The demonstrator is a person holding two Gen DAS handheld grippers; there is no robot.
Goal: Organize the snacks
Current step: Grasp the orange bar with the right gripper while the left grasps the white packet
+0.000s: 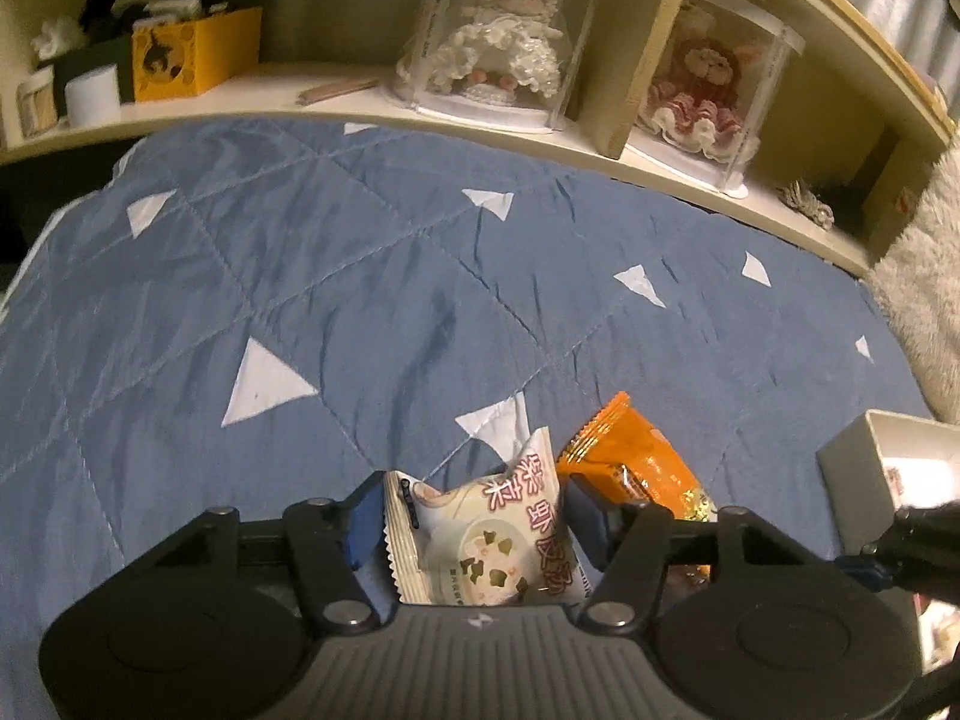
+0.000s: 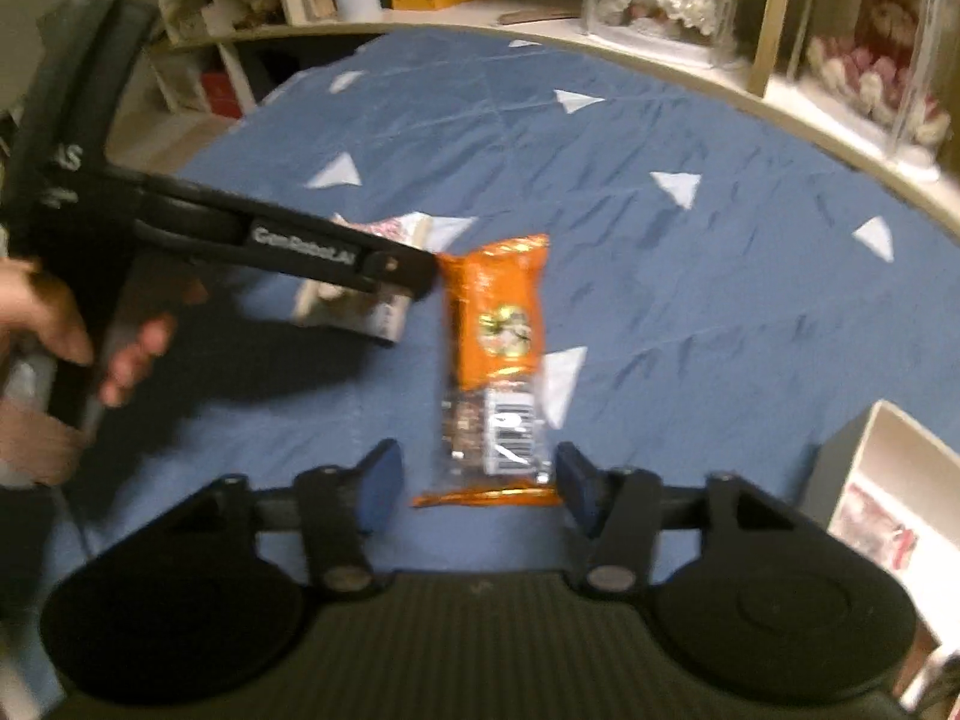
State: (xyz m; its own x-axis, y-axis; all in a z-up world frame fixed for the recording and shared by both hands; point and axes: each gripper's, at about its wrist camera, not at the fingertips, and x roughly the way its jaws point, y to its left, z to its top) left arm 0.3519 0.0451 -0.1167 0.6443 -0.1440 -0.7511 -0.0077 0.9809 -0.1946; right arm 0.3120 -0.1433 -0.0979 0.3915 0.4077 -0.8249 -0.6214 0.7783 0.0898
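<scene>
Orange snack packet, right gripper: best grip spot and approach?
Grip the orange snack packet across its narrow width at the near, barcode end, coming from above along its length. It lies flat on the blue quilt, long axis pointing away from the right gripper, whose open fingers already straddle that end. That approach avoids the left gripper beside its far end.

On the quilt (image 2: 690,276) two snack packets lie side by side: the soup packet (image 1: 480,540) on the left, between the left gripper's (image 1: 474,519) fingers, and the bar packet (image 2: 495,360) just to its right. An open box (image 2: 888,480) sits further right, near the quilt's edge. Behind the quilt runs a shelf (image 1: 336,111) with two doll cases (image 1: 498,42) standing on it.
</scene>
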